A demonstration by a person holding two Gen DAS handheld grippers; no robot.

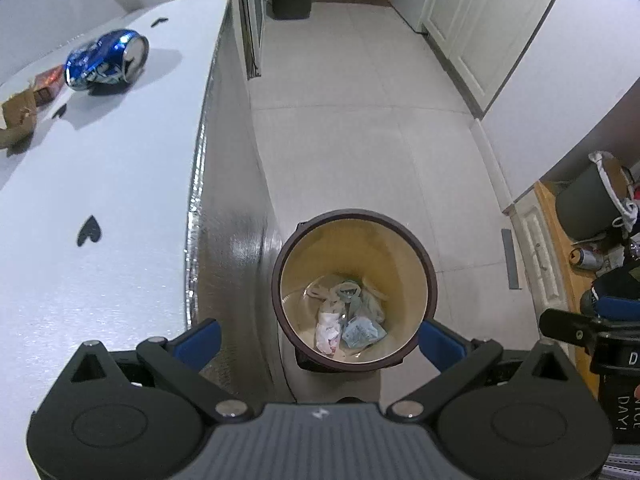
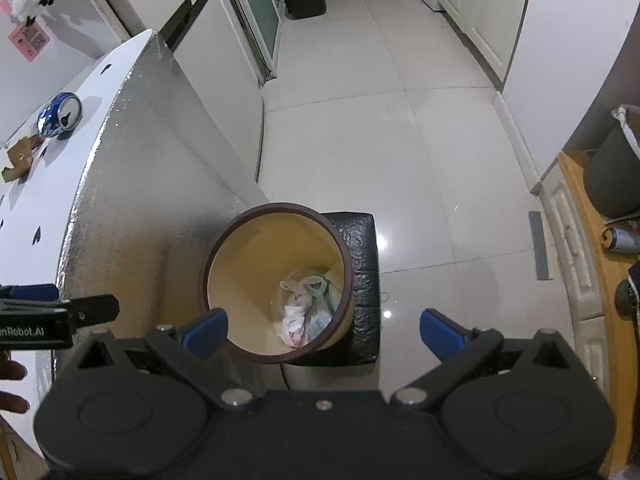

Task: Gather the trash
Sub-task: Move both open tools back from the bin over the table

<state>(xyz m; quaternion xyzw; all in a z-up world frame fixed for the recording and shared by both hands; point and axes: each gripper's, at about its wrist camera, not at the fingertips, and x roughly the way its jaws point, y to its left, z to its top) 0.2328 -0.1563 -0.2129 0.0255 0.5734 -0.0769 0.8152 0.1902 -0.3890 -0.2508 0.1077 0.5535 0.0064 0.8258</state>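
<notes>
- Lower centre: bin [image 1: 354, 292], wrappers at its bottom, set beside the table [image 1: 120, 208] for drops.
- Upper left: can [image 1: 106, 60], cardboard [image 1: 18, 120], uncollected.
- Left gripper [image 1: 320, 338], right gripper [image 2: 324, 330]: jaws apart, empty, over bin.

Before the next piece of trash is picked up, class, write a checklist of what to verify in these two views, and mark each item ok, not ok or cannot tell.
1. Left tool open and empty: ok.
2. Right tool open and empty: ok.
3. Round brown-rimmed bin upright with room left: ok; only some crumpled wrappers and bags at the bottom.
4. Crushed blue can lying unobstructed on the white table: ok.
5. Torn brown cardboard scrap fully visible: not ok, cut off at the picture edge.
</notes>
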